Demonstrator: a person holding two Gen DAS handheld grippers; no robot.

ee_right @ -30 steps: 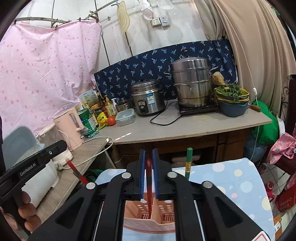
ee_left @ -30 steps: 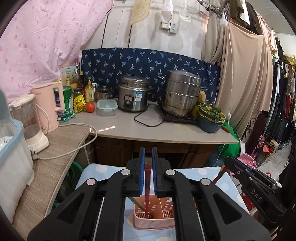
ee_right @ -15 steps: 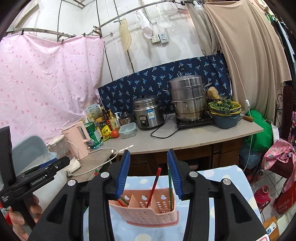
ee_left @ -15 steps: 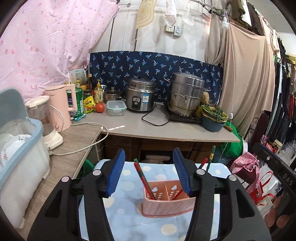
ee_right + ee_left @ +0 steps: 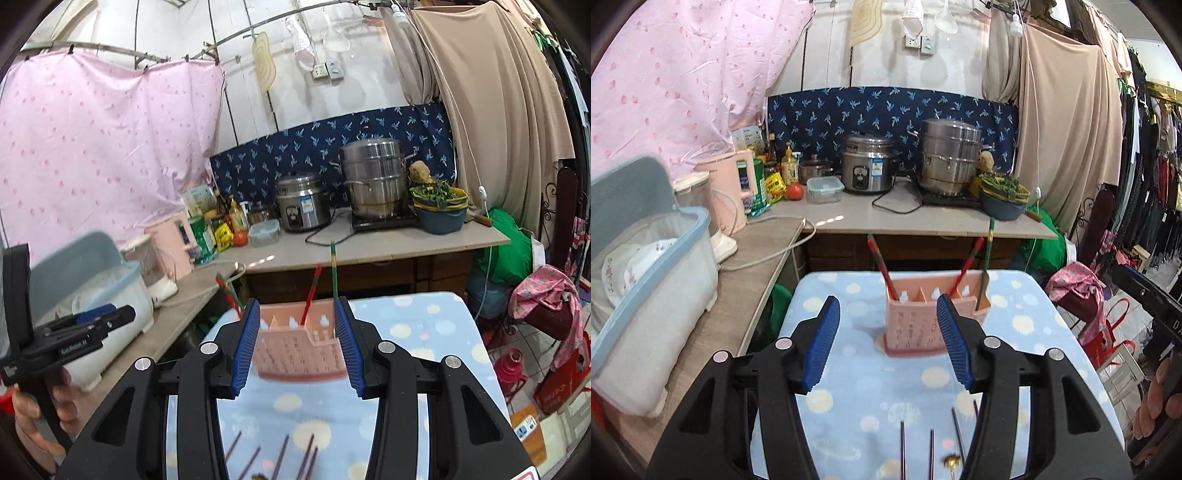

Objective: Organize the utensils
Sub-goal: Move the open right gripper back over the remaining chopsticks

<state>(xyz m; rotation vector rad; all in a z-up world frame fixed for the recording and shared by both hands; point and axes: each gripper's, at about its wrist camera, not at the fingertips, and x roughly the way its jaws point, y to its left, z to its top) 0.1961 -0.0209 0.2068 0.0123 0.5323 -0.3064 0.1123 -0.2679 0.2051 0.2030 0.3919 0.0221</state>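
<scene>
Left wrist view: the left gripper (image 5: 888, 343) hangs with fingers spread, grasping nothing, before the pink utensil holder (image 5: 932, 317) at frame center on the dotted blue surface (image 5: 849, 369). Red chopsticks (image 5: 881, 264) lean inside it. Dark chopsticks (image 5: 903, 448) lie at bottom center. The right gripper (image 5: 297, 345) is likewise spread and empty-handed.

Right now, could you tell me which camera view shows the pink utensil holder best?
The left wrist view: the pink utensil holder stands whole between the open fingers, its compartments and chopsticks visible. In the right wrist view, the gripper's blue pads hide both its sides, leaving only the middle.
</scene>
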